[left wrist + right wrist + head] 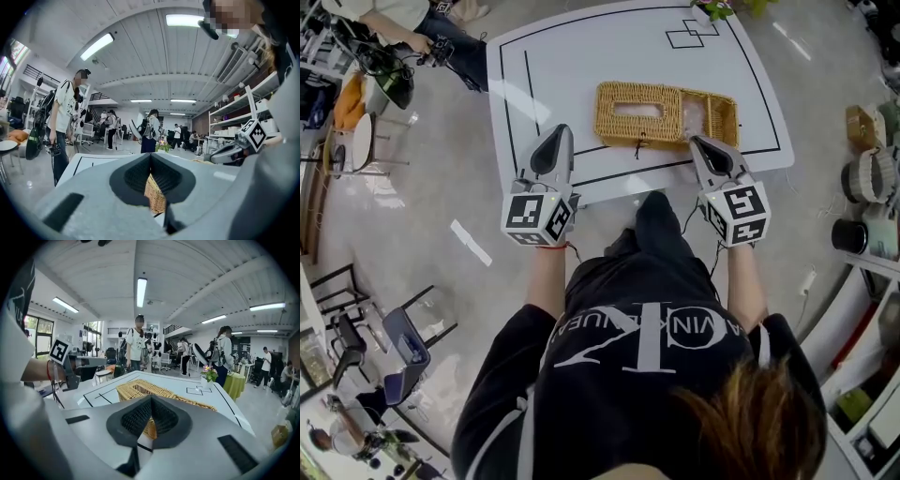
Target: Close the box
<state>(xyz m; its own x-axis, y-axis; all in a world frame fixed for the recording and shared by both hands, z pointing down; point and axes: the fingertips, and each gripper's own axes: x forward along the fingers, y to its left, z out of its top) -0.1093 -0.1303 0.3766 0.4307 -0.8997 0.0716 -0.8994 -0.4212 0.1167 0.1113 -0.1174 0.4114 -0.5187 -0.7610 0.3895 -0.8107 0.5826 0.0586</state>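
A woven wicker box (666,114) lies on the white table (572,66); its wide left part has a rectangular slot, and a narrower part adjoins it on the right. A small dark loop (639,142) hangs at its front edge. My left gripper (560,129) is shut and empty, hovering over the table's front, left of the box. Just off the box's front right corner is my right gripper (698,142), shut with nothing in it. In the left gripper view the box (155,194) shows under the left gripper (151,157). The right gripper (151,399) points at the box (140,389).
Black lines mark the table. A small flower pot (712,11) stands at its far edge. A person with a bag (63,122) stands left of the table and others stand farther back. Chairs (403,347) are on the left; shelves with containers (867,178) on the right.
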